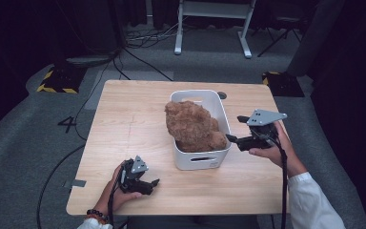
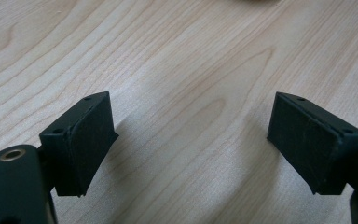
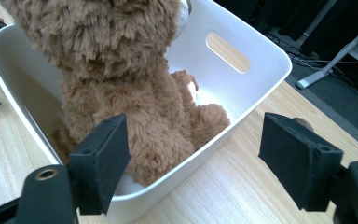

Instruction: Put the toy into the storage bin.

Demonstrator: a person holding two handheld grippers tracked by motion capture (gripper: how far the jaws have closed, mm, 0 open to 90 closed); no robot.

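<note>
Right gripper [image 3: 191, 158] gapes wide, empty, just beside the bin [image 3: 261, 88] holding the bear [image 3: 121, 93]; left gripper [image 2: 191, 140] spread, empty, near the table's [image 1: 124, 119] front edge.

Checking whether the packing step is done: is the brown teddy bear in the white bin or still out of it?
In. The teddy bear sits inside the white bin, rising above its rim.

Brown plush bear [image 1: 194, 125], white bin [image 1: 221, 113], pale wood-grain table [image 1: 128, 124].

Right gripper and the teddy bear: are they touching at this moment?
Apart. In the right gripper view the right gripper has its jaws wide open beside the bin's rim, with the teddy bear sitting inside, clear of both jaws.
</note>
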